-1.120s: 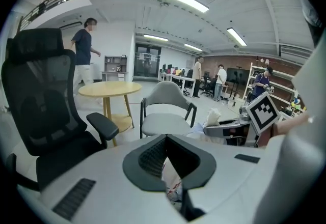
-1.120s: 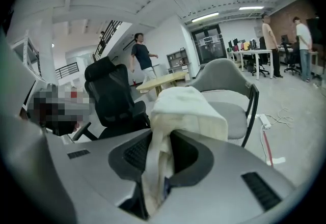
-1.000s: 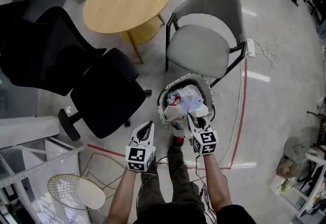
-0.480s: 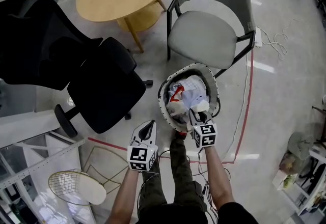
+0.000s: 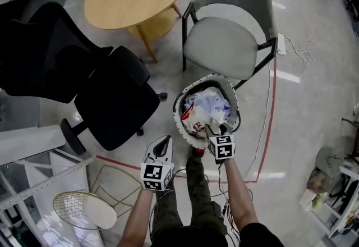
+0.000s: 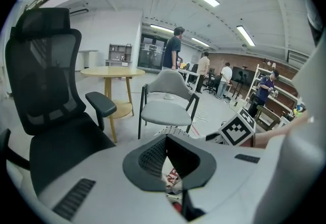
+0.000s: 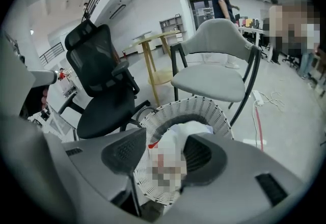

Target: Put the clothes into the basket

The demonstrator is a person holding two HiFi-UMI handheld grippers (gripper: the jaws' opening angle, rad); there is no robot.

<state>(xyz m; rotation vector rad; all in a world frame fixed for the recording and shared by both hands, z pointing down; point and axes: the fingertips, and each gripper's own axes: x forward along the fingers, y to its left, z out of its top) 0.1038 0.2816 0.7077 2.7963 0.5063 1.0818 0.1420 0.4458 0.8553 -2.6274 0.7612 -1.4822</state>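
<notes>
White-shelled left hand-held gripper [image 5: 164,139], nearest, is pinched closed on nothing; beyond it the right hand-held gripper [image 5: 217,128] has just been opening its jaws over the clothes [image 5: 206,108] heaped in the woven basket [image 5: 176,118], pale cloth loose between them shown only by the right gripper view.

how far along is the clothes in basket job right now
Nearly done, by the look of it. Done: a heap of clothes sits inside the basket. In hand: nothing; the right claw has just been opening over the heap, with clothes between its jaws but not gripped, and the left claw is shut and empty. Left: no other loose clothes show.
</notes>
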